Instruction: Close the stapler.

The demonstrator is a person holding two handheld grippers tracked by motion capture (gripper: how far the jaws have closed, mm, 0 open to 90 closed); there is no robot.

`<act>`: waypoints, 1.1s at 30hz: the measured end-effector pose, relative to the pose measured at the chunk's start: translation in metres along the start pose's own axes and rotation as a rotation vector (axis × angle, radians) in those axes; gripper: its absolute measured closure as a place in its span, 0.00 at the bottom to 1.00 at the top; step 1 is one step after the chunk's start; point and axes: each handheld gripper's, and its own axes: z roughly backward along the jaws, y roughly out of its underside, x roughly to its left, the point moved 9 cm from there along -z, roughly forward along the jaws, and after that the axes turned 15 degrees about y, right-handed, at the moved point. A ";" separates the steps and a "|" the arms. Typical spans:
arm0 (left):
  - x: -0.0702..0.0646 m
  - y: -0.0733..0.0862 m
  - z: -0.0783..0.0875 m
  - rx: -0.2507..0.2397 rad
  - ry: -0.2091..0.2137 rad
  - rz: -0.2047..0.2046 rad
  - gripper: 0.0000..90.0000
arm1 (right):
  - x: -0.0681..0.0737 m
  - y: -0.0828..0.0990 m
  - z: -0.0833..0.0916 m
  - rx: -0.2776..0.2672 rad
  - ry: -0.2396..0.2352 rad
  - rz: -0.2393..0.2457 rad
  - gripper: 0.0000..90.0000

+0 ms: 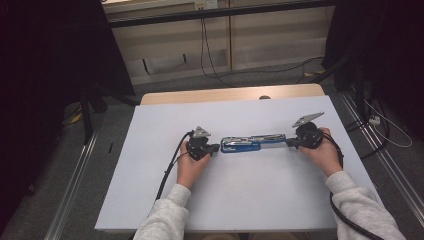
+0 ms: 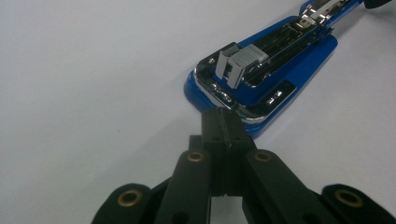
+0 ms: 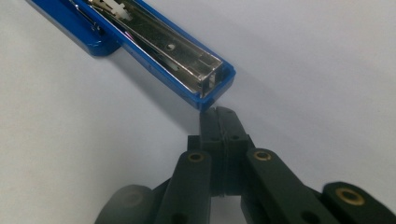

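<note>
A blue stapler point(image 1: 252, 142) lies swung open flat across the middle of the white table top point(image 1: 240, 200), its metal insides facing up. My left gripper point(image 1: 216, 147) is shut, with its tips touching the left end of the stapler point(image 2: 261, 74), where a block of staples point(image 2: 243, 63) sits in the chrome channel. My right gripper point(image 1: 288, 143) is shut too, and its tips meet the corner of the stapler's other end point(image 3: 154, 51), an open chrome magazine in a blue shell. Neither pair of jaws has anything between them.
The white top point(image 1: 150, 165) lies on a wooden table whose far edge point(image 1: 230, 94) shows beyond it. Cables point(image 1: 210, 60) hang down a pale wall behind. Dark stands and metal floor rails flank the table at both sides.
</note>
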 end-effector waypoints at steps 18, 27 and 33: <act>0.000 -0.001 -0.005 0.020 -0.002 -0.001 1.00 | 0.000 -0.003 0.002 -0.025 -0.011 -0.007 1.00; 0.000 -0.001 -0.005 0.017 0.002 0.004 1.00 | -0.001 -0.007 0.005 -0.055 -0.012 -0.024 1.00; 0.000 -0.001 -0.005 0.018 0.008 0.002 1.00 | 0.000 -0.016 0.010 -0.108 -0.029 -0.053 1.00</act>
